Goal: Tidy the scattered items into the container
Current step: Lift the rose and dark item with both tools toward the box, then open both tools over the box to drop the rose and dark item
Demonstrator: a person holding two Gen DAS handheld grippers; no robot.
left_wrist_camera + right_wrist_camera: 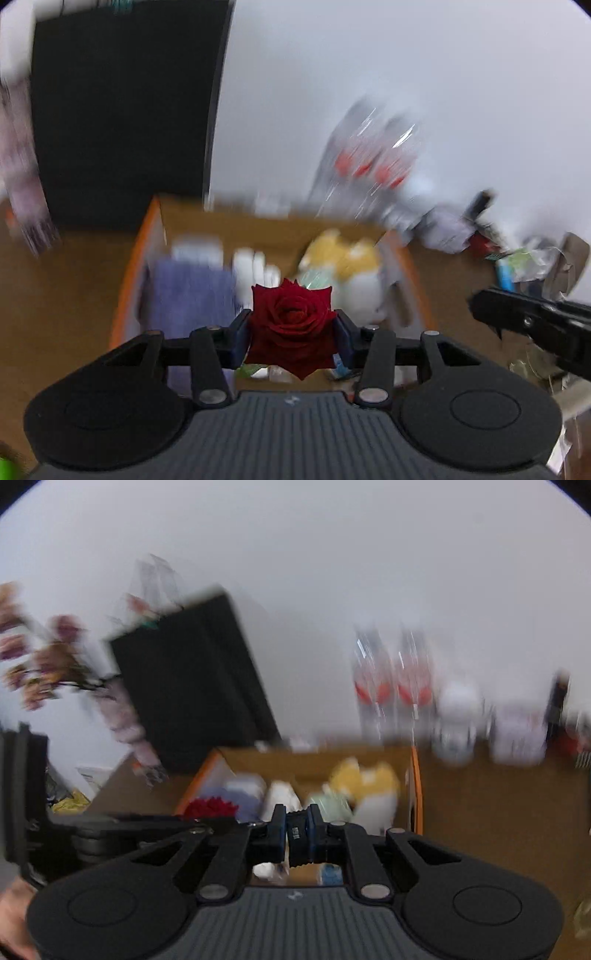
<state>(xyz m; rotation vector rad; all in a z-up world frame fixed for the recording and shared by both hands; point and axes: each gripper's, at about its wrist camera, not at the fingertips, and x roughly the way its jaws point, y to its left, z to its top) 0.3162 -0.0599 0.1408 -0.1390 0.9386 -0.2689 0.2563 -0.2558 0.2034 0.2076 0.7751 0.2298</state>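
My left gripper [291, 334] is shut on a dark red rose [291, 328] and holds it above the near edge of an open cardboard box with orange rims [127, 280]. The box holds a purple cloth [192, 295], white bottles [255, 266] and a yellow and white plush toy [347, 266]. My right gripper [298, 832] is shut on a small black object [297, 840], also over the box [416, 786]. The rose [210, 808] and the left gripper show at the left of the right wrist view. The right gripper shows at the right of the left wrist view [535, 328].
A large black box [118, 110] stands behind the container at the left. Clear bottles with red labels [369, 162] stand behind it by the white wall. Wrappers and small clutter [517, 258] lie on the brown table at the right. Pink flowers [48, 664] stand far left.
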